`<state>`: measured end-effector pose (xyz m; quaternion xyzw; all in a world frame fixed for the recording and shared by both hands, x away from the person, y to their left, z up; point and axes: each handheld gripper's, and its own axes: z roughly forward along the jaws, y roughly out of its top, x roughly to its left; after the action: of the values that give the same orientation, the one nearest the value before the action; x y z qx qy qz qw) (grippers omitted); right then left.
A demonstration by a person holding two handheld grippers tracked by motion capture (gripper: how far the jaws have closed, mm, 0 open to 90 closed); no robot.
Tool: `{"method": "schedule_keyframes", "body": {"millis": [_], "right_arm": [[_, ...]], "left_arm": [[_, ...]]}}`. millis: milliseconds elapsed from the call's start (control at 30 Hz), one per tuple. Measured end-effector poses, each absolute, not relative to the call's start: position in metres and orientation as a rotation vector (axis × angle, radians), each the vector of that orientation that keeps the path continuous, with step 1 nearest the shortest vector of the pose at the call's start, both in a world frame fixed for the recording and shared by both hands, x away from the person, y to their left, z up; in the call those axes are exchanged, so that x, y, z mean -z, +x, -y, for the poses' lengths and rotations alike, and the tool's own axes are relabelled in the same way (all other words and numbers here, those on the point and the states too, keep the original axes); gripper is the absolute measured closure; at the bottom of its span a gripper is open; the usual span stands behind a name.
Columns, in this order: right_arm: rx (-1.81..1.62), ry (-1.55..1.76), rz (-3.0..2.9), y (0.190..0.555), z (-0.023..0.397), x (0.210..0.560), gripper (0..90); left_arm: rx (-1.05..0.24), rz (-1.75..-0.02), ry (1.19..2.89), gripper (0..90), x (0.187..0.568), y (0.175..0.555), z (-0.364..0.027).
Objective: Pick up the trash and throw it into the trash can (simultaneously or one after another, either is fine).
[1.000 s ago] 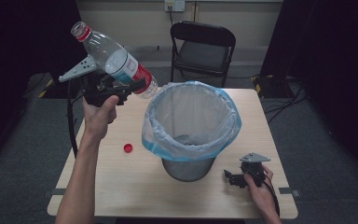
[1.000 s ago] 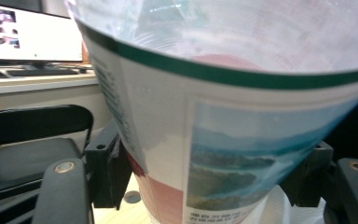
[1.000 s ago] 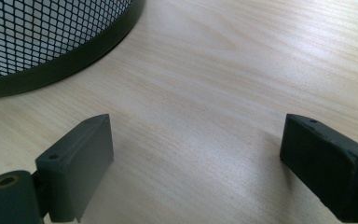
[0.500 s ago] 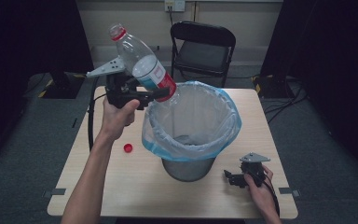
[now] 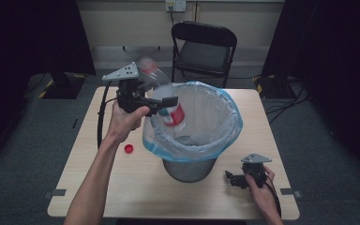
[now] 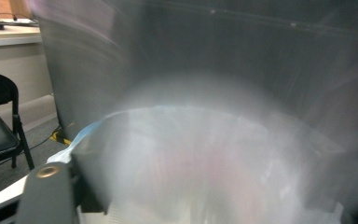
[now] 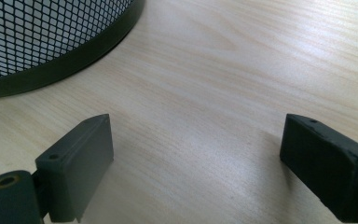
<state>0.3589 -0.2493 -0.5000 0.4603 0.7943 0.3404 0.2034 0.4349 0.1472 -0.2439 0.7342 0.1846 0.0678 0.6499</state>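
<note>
A clear plastic bottle [image 5: 165, 101] with a red label and red cap is a tilted blur over the left rim of the waste bin [image 5: 225, 126], label end down inside the blue liner. My left gripper [image 5: 161, 104] hovers at that rim; its jaws have just been opening and now stand open around the slipping bottle. In the left gripper view the bottle [image 6: 205, 158] is a pale smear close in front of the lens. Resting on the table at the front right, my right gripper [image 5: 236, 178] is open, with bare wood between its jaws [image 7: 196, 163].
A loose red cap [image 5: 129, 148] lies on the table [image 5: 98, 187] left of the bin. The bin's black mesh wall [image 7: 37, 42] stands just ahead of the right gripper. A black folding chair [image 5: 204, 47] stands behind the table.
My left hand carried the bottle rightward and down to the bin's rim. The bottle, earlier held sharp in the jaws, now blurs and slides down into the liner. The right hand has stayed put.
</note>
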Motion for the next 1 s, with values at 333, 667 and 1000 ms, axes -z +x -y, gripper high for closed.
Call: {"method": "schedule_keyframes", "body": {"millis": [333,667,1000], "right_arm": [[-0.95,1.286,-2.215,0.359,0.249,0.5,8.7],[-0.949,1.286,-2.216,0.359,0.249,0.5,8.7],[-0.95,1.286,-2.216,0.359,0.249,0.5,8.7]], "left_arm": [[-0.182,-0.427,1.644,19.6,0.242,0.434,-0.158],[-0.21,-0.467,1.626,17.7,0.249,0.433,-0.175],[-0.239,-0.499,1.613,18.2,0.253,0.428,-0.195]]}}
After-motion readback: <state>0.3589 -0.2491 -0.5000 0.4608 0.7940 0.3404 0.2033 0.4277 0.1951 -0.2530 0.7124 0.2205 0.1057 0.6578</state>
